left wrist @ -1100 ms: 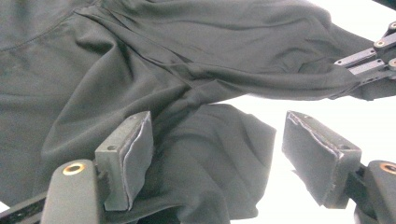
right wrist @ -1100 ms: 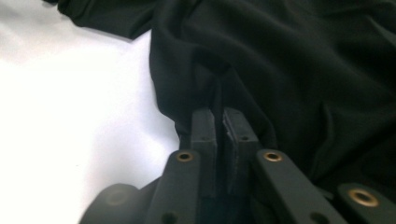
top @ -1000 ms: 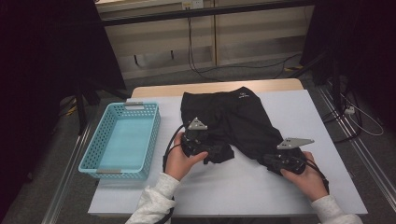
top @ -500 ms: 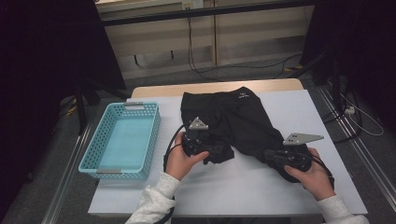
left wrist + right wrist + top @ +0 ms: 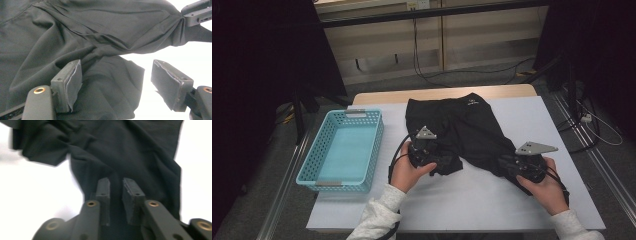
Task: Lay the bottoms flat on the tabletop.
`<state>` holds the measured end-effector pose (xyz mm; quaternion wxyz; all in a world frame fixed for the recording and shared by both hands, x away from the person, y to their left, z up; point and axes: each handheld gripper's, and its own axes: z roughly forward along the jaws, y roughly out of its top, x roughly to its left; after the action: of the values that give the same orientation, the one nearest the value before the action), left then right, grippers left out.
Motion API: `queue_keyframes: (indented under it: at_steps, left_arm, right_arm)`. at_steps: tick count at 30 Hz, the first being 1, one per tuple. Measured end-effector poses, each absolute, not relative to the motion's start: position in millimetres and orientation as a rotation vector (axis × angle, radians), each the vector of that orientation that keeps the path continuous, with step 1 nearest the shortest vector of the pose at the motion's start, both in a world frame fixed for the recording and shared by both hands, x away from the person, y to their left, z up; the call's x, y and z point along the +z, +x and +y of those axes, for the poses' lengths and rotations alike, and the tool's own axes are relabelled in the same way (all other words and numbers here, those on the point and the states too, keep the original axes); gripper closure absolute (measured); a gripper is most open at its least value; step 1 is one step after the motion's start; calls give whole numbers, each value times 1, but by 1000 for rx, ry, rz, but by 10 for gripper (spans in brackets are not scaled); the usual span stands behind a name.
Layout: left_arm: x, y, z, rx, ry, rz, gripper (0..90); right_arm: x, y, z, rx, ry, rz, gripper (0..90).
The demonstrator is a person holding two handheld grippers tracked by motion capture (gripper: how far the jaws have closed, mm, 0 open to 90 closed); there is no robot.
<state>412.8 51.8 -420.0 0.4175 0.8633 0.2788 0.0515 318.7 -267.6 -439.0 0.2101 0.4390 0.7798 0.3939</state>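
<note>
Across the white bench lies a pair of black shorts, the biggest thing on it, spread from the far middle toward the person, waistband at the far side with a small pale logo, one leg running to the near left and the other to the near right. Left of the shorts, well apart from the cloth, stands a light blue basket with perforated walls, its long side running away from the person.

Both leg ends are bunched. At the near right leg sits the right claw, held in the person's right hand, a grey three-cornered plate on top of it. Seen from the right gripper view, the right claw shows its two pads close together with a narrow gap, over dark cloth; its jaws have just been opening a little, and the fabric lies beneath and between them, though the blur makes it hard to say whether the pads press on it at all.

At the near left leg sits the left claw, gripped by the left hand. In the left gripper view the left claw stands spread wide: one pad rests against a fold of the shorts, the other hangs clear over bare white bench, with the rumpled leg hem lying between them, not pinched.
</note>
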Motion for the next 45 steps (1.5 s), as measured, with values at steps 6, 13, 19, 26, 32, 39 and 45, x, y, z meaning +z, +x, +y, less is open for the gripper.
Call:
queue_keyframes:
  at_steps: [6,13,19,26,32,39,45]
  left_arm:
    - [-421,413,50,133,2173,700,252]
    - [-421,414,51,132,2173,702,252]
    - [-418,414,53,142,2162,701,252]
    - [-419,414,54,148,2178,704,249]
    - [-423,415,53,142,2188,706,248]
    - [-419,415,56,150,2175,709,247]
    - [-417,414,57,147,2168,713,247]
  right_arm:
    - [-453,323,-259,1043,1239,2256,792]
    - [-460,331,-261,991,1316,2154,703]
    - [-442,320,-265,1130,1289,2149,708]
    - [-451,314,-253,1125,1225,2261,633]
    - [-465,323,-245,1058,1188,2276,668]
    - [-448,315,-246,1114,1176,2268,851]
    - [-436,296,-241,1137,1140,2323,857]
